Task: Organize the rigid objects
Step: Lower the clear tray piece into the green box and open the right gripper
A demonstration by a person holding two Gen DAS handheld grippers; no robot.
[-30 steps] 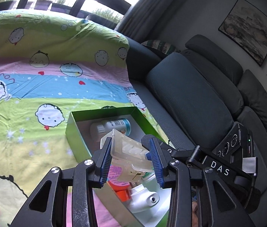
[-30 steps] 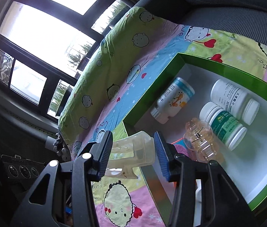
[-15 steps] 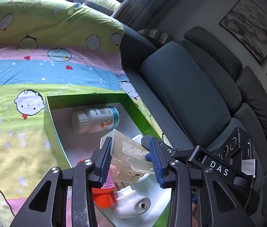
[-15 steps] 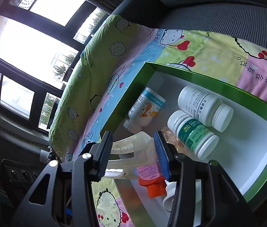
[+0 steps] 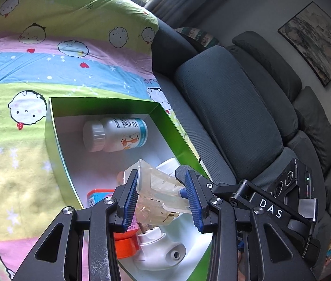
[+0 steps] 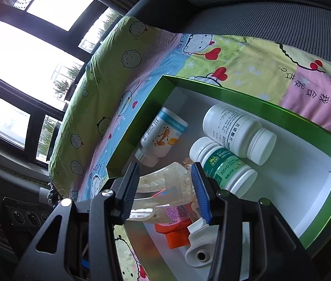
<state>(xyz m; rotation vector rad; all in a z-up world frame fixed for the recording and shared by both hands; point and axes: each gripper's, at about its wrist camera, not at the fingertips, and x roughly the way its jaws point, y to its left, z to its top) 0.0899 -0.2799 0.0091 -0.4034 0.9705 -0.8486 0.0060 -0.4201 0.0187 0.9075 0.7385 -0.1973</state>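
1. Left wrist view. The left gripper [image 5: 163, 196] has its blue ribbed pads pressed against the two sides of a clear, hollow hard-plastic clip-like piece [image 5: 158, 187], which hangs over the near end of the green-walled, white-floored cardboard box [image 5: 53, 126] on the cartoon-print bedsheet [image 5: 25, 75]. The other gripper's black body [image 5: 270, 208] meets the same piece from the right.
2. Handling, as judged: light, stiff, smooth-walled and probably brittle; flat side faces give the best hold, with moderate squeeze.
3. Against the earlier frame: the box and its white bottle with a blue band [image 5: 115, 134] sit nearer and larger; the white plug-in device [image 5: 160, 250] and orange cap [image 5: 125, 241] show more fully.
4. Right wrist view. The right gripper [image 6: 165, 187] is likewise narrowed onto the clear piece [image 6: 165, 185], above the box's near corner.
5. Against the earlier frame: the gripper has advanced from outside the box wall to over its contents; the two white bottles [image 6: 238, 131] lie as before.
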